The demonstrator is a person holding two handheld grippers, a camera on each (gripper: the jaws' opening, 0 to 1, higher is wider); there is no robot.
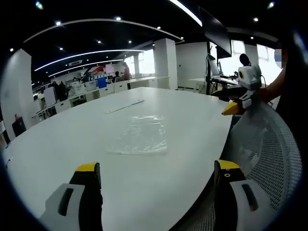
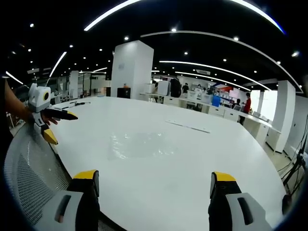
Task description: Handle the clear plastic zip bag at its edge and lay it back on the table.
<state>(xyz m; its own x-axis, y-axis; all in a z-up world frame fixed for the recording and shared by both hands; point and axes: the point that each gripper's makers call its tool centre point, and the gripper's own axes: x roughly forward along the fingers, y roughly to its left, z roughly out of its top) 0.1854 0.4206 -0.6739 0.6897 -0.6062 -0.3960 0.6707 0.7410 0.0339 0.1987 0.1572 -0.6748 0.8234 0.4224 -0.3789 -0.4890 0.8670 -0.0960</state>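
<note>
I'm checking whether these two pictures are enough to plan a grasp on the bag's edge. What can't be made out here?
- Zip bag: in both views the clear film blends into the white table; which edge carries the zip is unclear.
- Thin strip beyond the bag: too small to identify.
- Left gripper and right gripper: bodies cut off by the bottom edges.
- Mesh chair back: hides the table's near edge in the left gripper view.

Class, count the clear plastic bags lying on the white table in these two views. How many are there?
1. A single clear zip bag lies flat on the white table, ahead of both open grippers; the right gripper view shows it mid-table.
</note>
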